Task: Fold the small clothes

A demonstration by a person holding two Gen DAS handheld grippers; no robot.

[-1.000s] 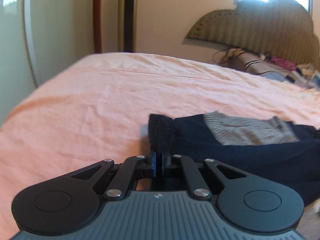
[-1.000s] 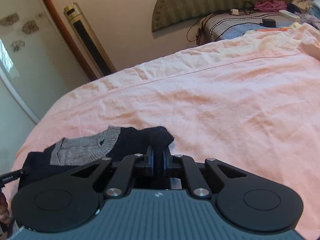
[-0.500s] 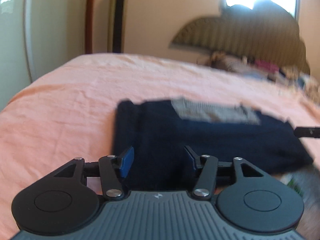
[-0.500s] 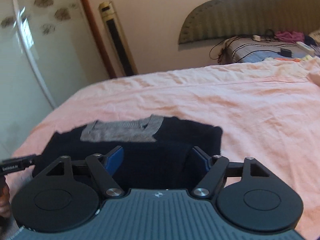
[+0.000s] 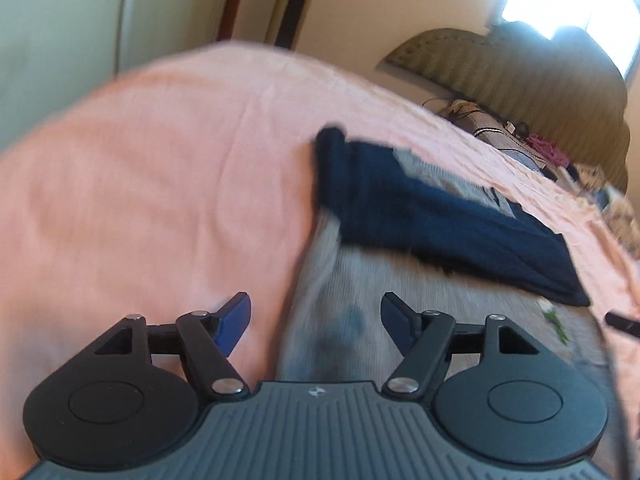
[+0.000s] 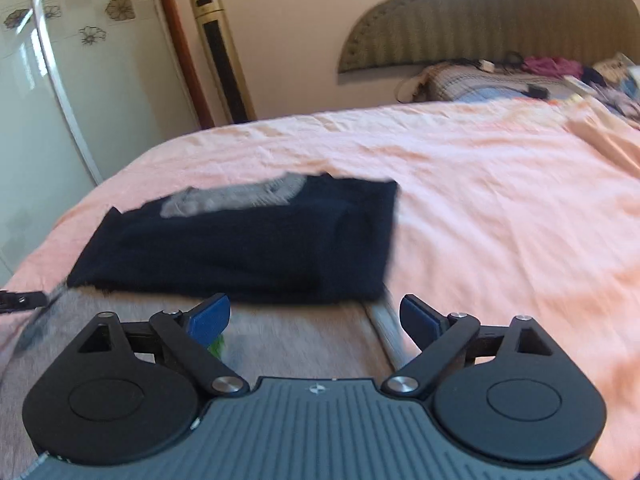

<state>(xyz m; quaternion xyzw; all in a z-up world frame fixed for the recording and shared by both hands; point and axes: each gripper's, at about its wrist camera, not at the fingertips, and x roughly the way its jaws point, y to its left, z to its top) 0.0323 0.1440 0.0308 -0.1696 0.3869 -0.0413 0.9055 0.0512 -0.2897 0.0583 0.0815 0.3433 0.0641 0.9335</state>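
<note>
Sweater [image 6: 256, 248], navy knit with a grey ribbed collar, lies folded flat on my pink bedsheet [image 6: 500, 208], its near hem resting on a grey garment [image 6: 296, 344]. Both views are motion-blurred; I can't make out the grey garment's shape, and its near part is hidden behind my gripper bodies. A green mark on it is unreadable. Sheet is wrinkled woven cotton; the headboard [image 6: 500, 20] is padded and ribbed. My left gripper [image 5: 316, 320] has its jaws opening, nothing between them, only grey cloth below; sweater sits far-right of it. My right gripper [image 6: 316, 316] is also opening, empty, with the sweater's near edge just beyond its fingertips, not touching.
</note>
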